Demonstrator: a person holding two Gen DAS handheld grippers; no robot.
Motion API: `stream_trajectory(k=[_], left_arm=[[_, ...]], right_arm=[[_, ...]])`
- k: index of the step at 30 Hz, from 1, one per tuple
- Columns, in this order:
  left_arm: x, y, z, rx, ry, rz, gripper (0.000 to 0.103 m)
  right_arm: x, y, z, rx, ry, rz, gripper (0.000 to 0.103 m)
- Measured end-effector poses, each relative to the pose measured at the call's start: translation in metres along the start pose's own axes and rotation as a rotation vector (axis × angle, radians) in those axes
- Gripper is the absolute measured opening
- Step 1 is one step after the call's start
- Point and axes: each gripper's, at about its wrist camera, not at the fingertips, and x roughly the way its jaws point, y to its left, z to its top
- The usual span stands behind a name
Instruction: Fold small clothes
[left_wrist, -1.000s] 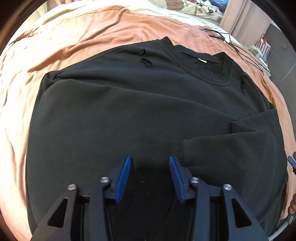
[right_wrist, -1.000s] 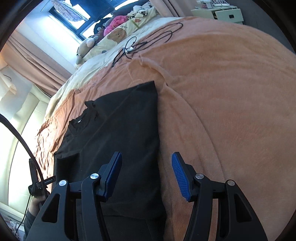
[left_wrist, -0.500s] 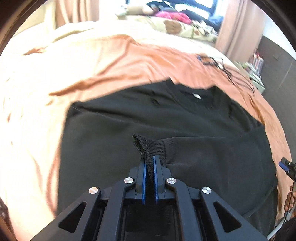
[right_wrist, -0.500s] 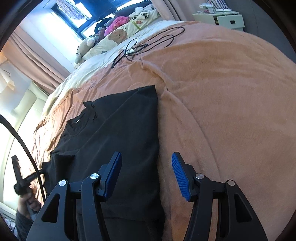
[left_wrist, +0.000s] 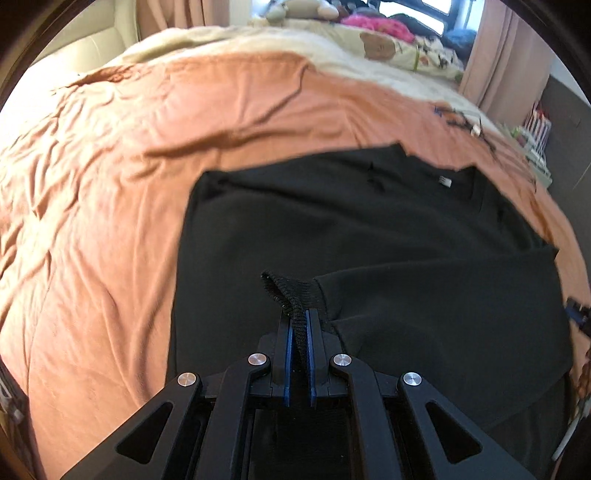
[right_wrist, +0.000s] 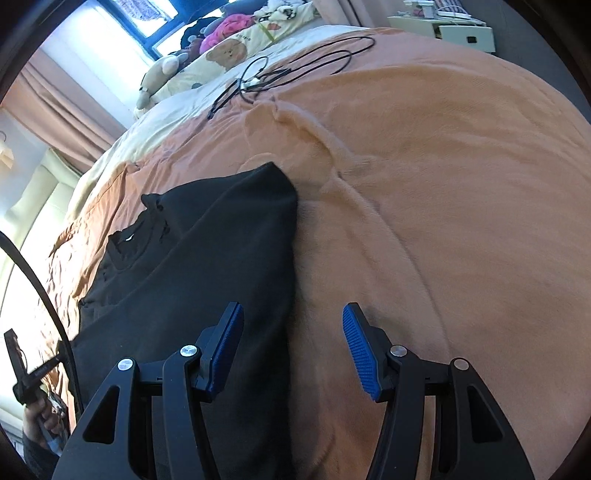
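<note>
A black sweatshirt (left_wrist: 332, 229) lies flat on an orange blanket (left_wrist: 110, 192), neck towards the far side. My left gripper (left_wrist: 300, 314) is shut on the ribbed sleeve cuff (left_wrist: 286, 290), which stands lifted above the sweatshirt's body with the sleeve trailing to the right. In the right wrist view the same sweatshirt (right_wrist: 221, 258) runs along the left, its folded right edge straight. My right gripper (right_wrist: 293, 317) hangs open over that edge, one blue pad above black cloth, the other above the blanket (right_wrist: 443, 221), with nothing between its fingers.
Black cables (right_wrist: 288, 70) lie on the blanket beyond the sweatshirt. Stuffed toys and a patterned quilt (right_wrist: 229, 48) are piled at the head of the bed. A white bedside cabinet (right_wrist: 454, 31) stands far right. A hand (right_wrist: 38, 417) holds the left gripper's handle at the lower left.
The left gripper closed on the sleeve cuff and lifted it off the sweatshirt, drawing back towards the left. The right gripper drifted a little along the sweatshirt's edge, still open.
</note>
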Motion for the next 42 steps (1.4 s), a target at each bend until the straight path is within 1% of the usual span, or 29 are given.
stream_trajectory(k=[2, 7, 10, 18, 19, 20, 21, 22, 23, 26, 27, 28, 30, 31, 33, 34, 36, 39, 40, 42], left_arm=[[0.005, 0.001, -0.005, -0.005, 0.022, -0.019, 0.006], [0.006, 0.002, -0.011, 0.003, 0.033, -0.043, 0.006], [0.005, 0.003, -0.010, 0.005, 0.036, -0.057, 0.006], [0.004, 0.001, -0.010, 0.012, 0.037, -0.076, 0.006], [0.004, 0.001, -0.010, 0.014, 0.036, -0.075, 0.006], [0.003, 0.000, -0.010, 0.017, 0.034, -0.075, 0.006], [0.003, 0.000, -0.010, 0.018, 0.033, -0.075, 0.006], [0.002, 0.000, -0.010, 0.017, 0.030, -0.076, 0.006], [0.000, 0.000, -0.011, 0.015, 0.028, -0.078, 0.006], [-0.007, 0.000, -0.014, 0.000, 0.023, -0.101, 0.006], [-0.010, -0.001, -0.015, -0.006, 0.022, -0.118, 0.006], [-0.012, -0.002, -0.017, -0.010, 0.023, -0.134, 0.006], [-0.015, -0.007, -0.021, -0.016, 0.033, -0.159, 0.006], [-0.014, -0.009, -0.023, -0.014, 0.038, -0.165, 0.006], [-0.011, -0.012, -0.026, -0.001, 0.044, -0.156, 0.006], [-0.008, -0.011, -0.026, -0.001, 0.046, -0.149, 0.006], [-0.002, -0.006, -0.025, -0.022, 0.062, -0.155, 0.006], [0.002, -0.006, -0.023, -0.012, 0.071, -0.152, 0.006], [0.002, -0.007, -0.023, -0.010, 0.071, -0.152, 0.006], [0.002, -0.007, -0.023, -0.010, 0.068, -0.154, 0.006]], right_arm=[[0.006, 0.005, 0.006, -0.018, -0.004, 0.010, 0.054], [0.029, 0.006, 0.036, -0.037, -0.001, -0.037, 0.054], [0.041, 0.003, 0.050, -0.036, -0.002, -0.038, 0.054], [0.060, 0.016, 0.064, -0.121, -0.035, -0.047, 0.054], [0.060, 0.020, 0.065, -0.143, -0.044, -0.052, 0.046], [0.062, 0.023, 0.065, -0.160, -0.045, -0.047, 0.028], [0.063, 0.024, 0.065, -0.171, -0.041, -0.044, 0.018], [0.064, 0.028, 0.065, -0.194, -0.043, -0.066, 0.004], [0.063, 0.030, 0.064, -0.213, -0.054, -0.094, 0.001], [0.056, 0.041, 0.062, -0.277, -0.086, -0.181, 0.000], [0.054, 0.045, 0.062, -0.289, -0.097, -0.217, 0.000], [0.049, 0.051, 0.062, -0.306, -0.122, -0.274, 0.000], [0.044, 0.057, 0.063, -0.314, -0.146, -0.322, 0.000], [0.044, 0.064, 0.063, -0.331, -0.158, -0.358, 0.000], [0.048, 0.073, 0.061, -0.360, -0.158, -0.398, 0.000], [0.053, 0.076, 0.060, -0.364, -0.144, -0.397, 0.000], [0.060, 0.076, 0.060, -0.337, -0.100, -0.319, 0.000], [0.057, 0.066, 0.055, -0.285, -0.074, -0.259, 0.001], [0.055, 0.060, 0.053, -0.248, -0.047, -0.204, 0.002], [0.054, 0.052, 0.048, -0.200, -0.008, -0.141, 0.002]])
